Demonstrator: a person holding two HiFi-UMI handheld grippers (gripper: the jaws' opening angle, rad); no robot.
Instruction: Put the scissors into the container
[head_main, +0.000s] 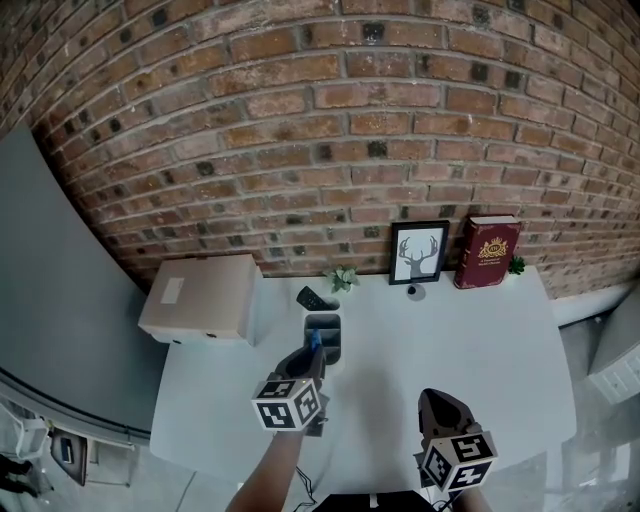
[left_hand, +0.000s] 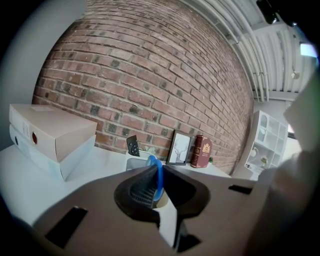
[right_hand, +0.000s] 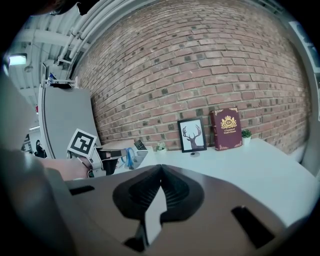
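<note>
Scissors: the scissors (left_hand: 159, 179) show as a blue handle loop dead centre of the left gripper view. In the head view that blue sits at the near end of the container (head_main: 324, 338), just below frame centre. I cannot tell how high it is above the opening.
Left gripper: the left gripper (left_hand: 156, 169) is clamped on that loop, and the blades are out of sight below the jaws.
Right gripper: the right gripper (right_hand: 161, 167) has its jaws pressed together on nothing. It hangs at the lower right of the head view, well apart from the container.
Risk, pivot: I judge that a pinch on one loop lets the scissors swing, so the blade tips may meet the container's rim and miss the opening.
Risk, knock: a tip that catches could shove the container along the table (head_main: 450, 340) or disturb the remote (head_main: 311, 298) just behind it.
Risk, slip: the loop is thin plastic and may slide out before it is over the opening.
Head view only: the container's compartments from above and both grippers together.
Left gripper view only: the grip itself.
Right gripper view only: a side look at the left gripper, with the blue loops hanging beside the container at centre left.
</note>
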